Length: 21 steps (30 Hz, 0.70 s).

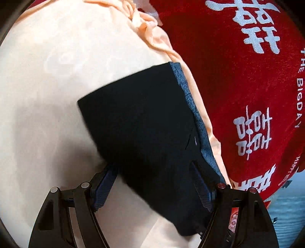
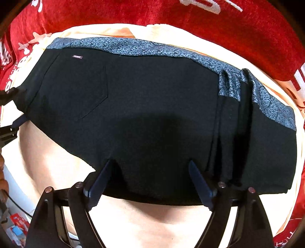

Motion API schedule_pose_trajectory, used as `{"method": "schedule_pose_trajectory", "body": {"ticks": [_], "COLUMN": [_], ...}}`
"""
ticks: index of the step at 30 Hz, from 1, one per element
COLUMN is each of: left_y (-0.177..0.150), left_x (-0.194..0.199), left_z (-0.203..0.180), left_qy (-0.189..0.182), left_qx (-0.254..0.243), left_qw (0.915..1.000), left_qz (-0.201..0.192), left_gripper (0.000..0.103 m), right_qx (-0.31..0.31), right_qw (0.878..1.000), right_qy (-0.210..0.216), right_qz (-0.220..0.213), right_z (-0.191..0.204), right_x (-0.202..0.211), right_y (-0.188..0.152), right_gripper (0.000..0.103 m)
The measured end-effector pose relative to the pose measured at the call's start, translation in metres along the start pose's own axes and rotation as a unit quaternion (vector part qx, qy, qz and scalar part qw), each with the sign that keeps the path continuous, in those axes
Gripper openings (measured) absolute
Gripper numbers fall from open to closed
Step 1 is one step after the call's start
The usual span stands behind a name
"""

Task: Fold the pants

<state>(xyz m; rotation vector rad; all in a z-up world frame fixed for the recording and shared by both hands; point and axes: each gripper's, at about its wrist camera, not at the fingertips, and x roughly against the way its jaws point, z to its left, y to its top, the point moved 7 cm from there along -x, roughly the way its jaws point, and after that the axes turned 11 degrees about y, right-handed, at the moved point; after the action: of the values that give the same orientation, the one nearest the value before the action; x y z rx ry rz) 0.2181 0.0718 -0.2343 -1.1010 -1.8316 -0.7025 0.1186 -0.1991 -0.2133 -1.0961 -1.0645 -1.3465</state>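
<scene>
**Pants lying folded on cream cover, both grippers spread over them**

Pants (image 2: 152, 106) are lying as a dark, near-black folded bundle on a cream cover (image 2: 152, 225), with a red cloth carrying white lettering (image 2: 171, 13) running along the far side. A blue-grey patterned band is showing along the far edge of the pants, a back pocket outline and a small label are sitting toward the left end in the right wrist view, and lengthwise folds are bunching near the right end.

Right gripper (image 2: 151, 172) is pointing down at the near edge of the pants; its fingers are standing wide apart, the tips resting over the dark fabric, and no fabric is being pinched between them. Whether the tips are touching the cloth cannot be told.

Left gripper (image 1: 154, 171) is standing spread at one narrow end of the pants (image 1: 141, 122); the dark fabric is lying between its blue pads (image 1: 103, 192), which are standing wide at either side of it. A ruffled peach edge of the cover (image 1: 152, 36) is bordering the red cloth (image 1: 228, 76) in that view
</scene>
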Motion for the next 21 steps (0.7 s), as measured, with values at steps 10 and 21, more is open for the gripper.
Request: {"method": "schedule_pose_trajectory", "body": {"ticks": [10, 21], "left_y": [0.006, 0.005], "left_x": [-0.009, -0.007], "left_z": [-0.025, -0.037], "left_qy": [0.030, 0.167], "left_qx": [-0.007, -0.080], "left_qw": [0.9991, 0.9800], "left_qz": [-0.027, -0.073], "left_gripper": [0.089, 0.033], "right_qx": [0.001, 0.022], "right_qw": [1.000, 0.997], "right_qy": [0.005, 0.070], "right_qz": [0.000, -0.028], "right_z": [-0.004, 0.005], "right_x": [-0.003, 0.045], "right_y": [0.002, 0.025], "right_gripper": [0.086, 0.084]}}
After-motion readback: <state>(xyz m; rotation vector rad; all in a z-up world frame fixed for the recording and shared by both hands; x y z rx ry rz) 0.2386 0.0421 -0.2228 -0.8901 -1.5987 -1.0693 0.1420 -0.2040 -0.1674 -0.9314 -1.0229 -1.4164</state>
